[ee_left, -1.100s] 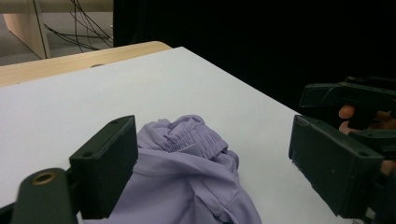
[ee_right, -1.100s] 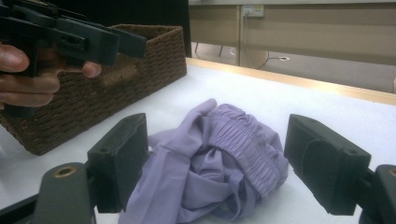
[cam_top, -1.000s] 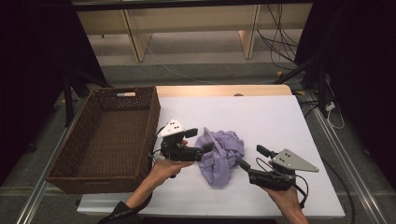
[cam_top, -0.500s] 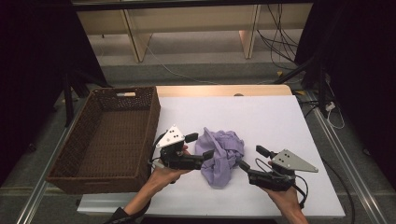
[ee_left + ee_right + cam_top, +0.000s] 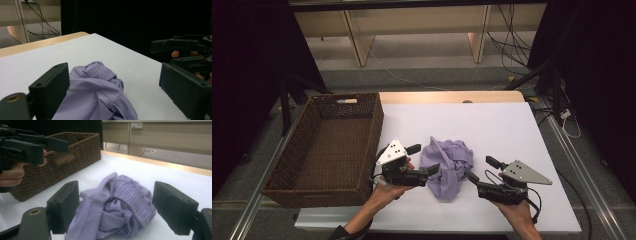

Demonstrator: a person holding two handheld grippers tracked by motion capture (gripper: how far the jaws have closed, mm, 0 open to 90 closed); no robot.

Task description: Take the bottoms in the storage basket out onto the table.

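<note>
A crumpled lilac garment (image 5: 447, 165) with an elastic waistband lies on the white table top (image 5: 492, 125), a little in front of its middle. My left gripper (image 5: 424, 159) is at the garment's left edge, open. Its jaws have just been opening, and a fold of the garment (image 5: 97, 95) lies between them, close to the left jaw. My right gripper (image 5: 479, 168) is at the garment's right edge, also open. In the right gripper view, the garment (image 5: 120, 205) sits between that gripper's wide jaws (image 5: 116, 195) without being pressed.
A brown wicker basket (image 5: 282, 165) stands along the table's left side, with its near corner (image 5: 82, 147) just behind the left hand. A wooden strip (image 5: 447, 96) edges the far side of the table. Cables lie on the floor beyond it.
The left gripper has shifted slightly toward the front edge beside the garment, and its jaws look a little wider. The right gripper has stayed where it was.
</note>
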